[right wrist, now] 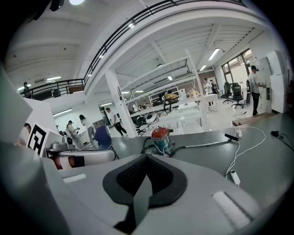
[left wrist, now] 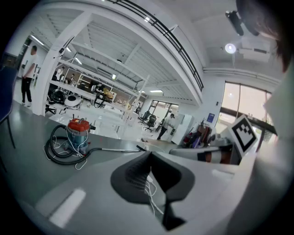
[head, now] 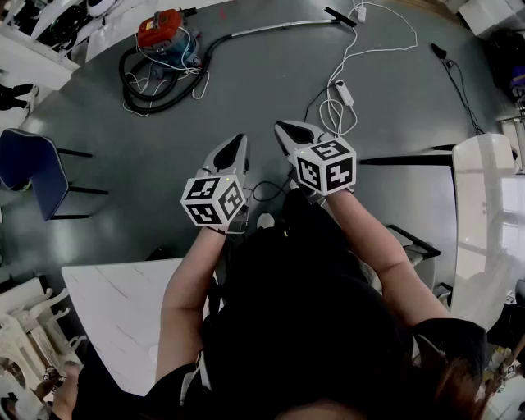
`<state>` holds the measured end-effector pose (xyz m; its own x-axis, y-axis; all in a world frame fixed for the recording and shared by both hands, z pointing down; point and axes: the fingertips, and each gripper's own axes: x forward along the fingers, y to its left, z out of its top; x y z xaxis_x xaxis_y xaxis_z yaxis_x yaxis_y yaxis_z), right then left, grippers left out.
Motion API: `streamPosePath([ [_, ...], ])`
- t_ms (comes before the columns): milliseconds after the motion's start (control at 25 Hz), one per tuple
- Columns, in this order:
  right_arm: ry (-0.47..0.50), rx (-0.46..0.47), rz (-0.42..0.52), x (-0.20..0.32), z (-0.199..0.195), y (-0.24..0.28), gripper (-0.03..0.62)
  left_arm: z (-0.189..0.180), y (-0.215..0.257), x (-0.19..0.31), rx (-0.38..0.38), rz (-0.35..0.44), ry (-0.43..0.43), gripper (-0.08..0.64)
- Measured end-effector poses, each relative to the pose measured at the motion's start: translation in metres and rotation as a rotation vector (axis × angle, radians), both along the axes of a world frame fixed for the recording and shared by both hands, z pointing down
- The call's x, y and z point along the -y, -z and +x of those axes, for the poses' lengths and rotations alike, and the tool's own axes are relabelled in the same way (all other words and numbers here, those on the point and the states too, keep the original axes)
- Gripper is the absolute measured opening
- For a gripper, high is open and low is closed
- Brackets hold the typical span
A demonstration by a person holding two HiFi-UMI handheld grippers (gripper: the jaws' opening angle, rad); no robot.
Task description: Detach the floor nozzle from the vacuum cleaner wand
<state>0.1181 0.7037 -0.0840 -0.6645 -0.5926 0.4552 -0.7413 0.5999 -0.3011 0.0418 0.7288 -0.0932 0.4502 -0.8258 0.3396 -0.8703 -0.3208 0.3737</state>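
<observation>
Jaws clenched on nothing, the left gripper (head: pixel 239 143) and right gripper (head: pixel 287 130) hang side by side before the person (head: pixel 303 312), apparently because the floor nozzle (head: pixel 340 16), fixed to the wand (head: pixel 271 29) of the vacuum cleaner (head: pixel 164 37), lies well away across the grey floor (head: pixel 246 98).

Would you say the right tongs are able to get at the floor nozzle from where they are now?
Probably not yet: the right tongs are shut, near the person's body, and the floor nozzle lies far across the floor. Only a white cable lies between.
</observation>
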Motion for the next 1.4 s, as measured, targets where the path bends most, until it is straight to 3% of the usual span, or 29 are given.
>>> streamPosePath([
  [240,0.041,-0.025,0.017,0.043,0.027,0.003,-0.004,0.026,0.001,0.046,-0.015,-0.004,0.036,0.011],
  [640,0.044,0.018,-0.044,0.107,0.081,-0.008,-0.003,0.078,-0.005,0.106,0.011,-0.022,0.061,0.011],
  [960,0.038,0.042,-0.062,0.146,0.094,-0.011,-0.003,0.077,0.002,0.147,0.031,-0.013,0.099,0.011],
  [1400,0.049,-0.009,-0.061,0.235,0.056,-0.024,-0.003,0.034,-0.011,0.244,0.003,-0.002,0.118,0.011],
])
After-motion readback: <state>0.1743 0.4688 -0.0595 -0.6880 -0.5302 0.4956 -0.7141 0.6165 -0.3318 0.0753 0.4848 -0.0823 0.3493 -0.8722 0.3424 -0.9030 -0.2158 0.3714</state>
